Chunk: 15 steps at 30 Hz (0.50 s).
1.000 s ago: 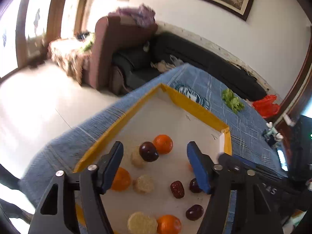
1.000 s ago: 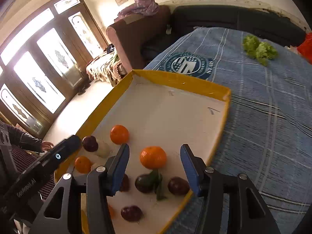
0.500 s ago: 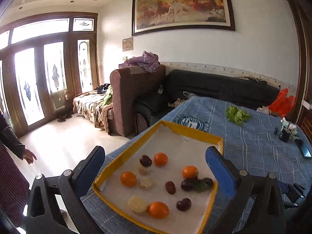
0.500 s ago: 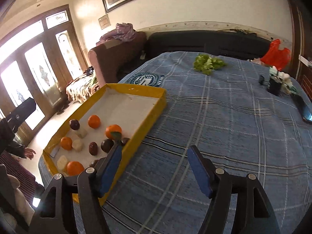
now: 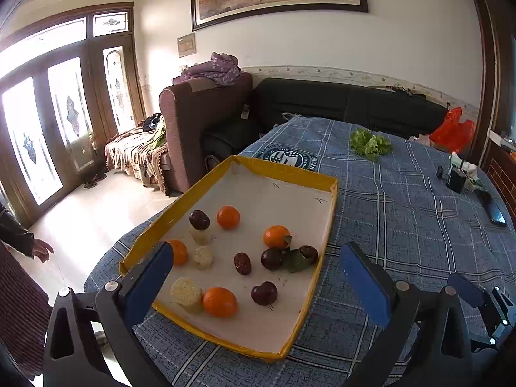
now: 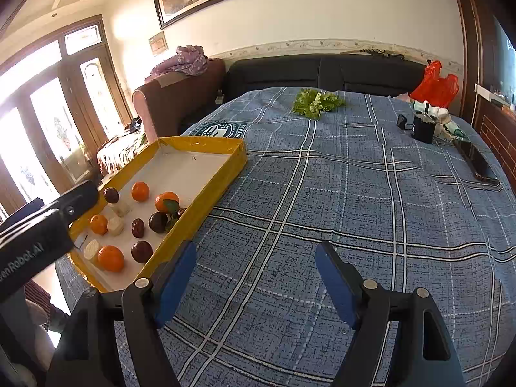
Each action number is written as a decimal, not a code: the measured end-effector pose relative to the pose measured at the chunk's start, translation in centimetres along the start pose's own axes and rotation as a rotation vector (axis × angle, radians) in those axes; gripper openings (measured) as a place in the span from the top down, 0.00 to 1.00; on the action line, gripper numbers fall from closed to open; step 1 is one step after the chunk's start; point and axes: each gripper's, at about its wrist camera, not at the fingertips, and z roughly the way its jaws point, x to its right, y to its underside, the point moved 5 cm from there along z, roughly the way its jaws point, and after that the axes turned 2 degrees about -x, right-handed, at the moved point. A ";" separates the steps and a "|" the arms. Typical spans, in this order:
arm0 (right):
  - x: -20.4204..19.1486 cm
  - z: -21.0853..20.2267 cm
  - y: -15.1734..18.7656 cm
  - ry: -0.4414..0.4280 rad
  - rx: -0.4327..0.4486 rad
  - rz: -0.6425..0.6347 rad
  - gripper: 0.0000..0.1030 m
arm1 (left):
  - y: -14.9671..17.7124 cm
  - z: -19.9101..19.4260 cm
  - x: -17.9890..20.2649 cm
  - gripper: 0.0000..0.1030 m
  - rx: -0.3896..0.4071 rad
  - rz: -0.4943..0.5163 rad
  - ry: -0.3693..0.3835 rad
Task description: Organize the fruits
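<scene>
Honestly looks barely sorted so far; the shallow yellow-rimmed cardboard tray with a white floor (image 5: pixel 325 182) sits on the blue plaid-covered table (image 6: pixel 354 193) with round orange tangerines (image 5: pixel 220 302), dark purple plums (image 5: pixel 264 293) and pale corn-cob chunks (image 5: pixel 186 292) all mixed together, no groups that I can see; tray's long axis runs away toward the sofa; left gripper (image 5: pixel 258 285) jaws wide apart, empty; right gripper (image 6: pixel 254 285) jaws opening over bare cloth, nothing between them.
</scene>
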 end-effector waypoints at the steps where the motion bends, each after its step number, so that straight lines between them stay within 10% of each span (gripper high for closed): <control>1: 0.0 -0.1 0.0 0.003 0.003 -0.003 0.20 | 0.0 0.0 0.1 0.00 -0.002 0.004 0.002; 15: -0.9 -0.1 0.2 0.021 0.005 -0.037 0.18 | 0.3 1.0 -0.1 0.00 -0.037 -0.011 0.016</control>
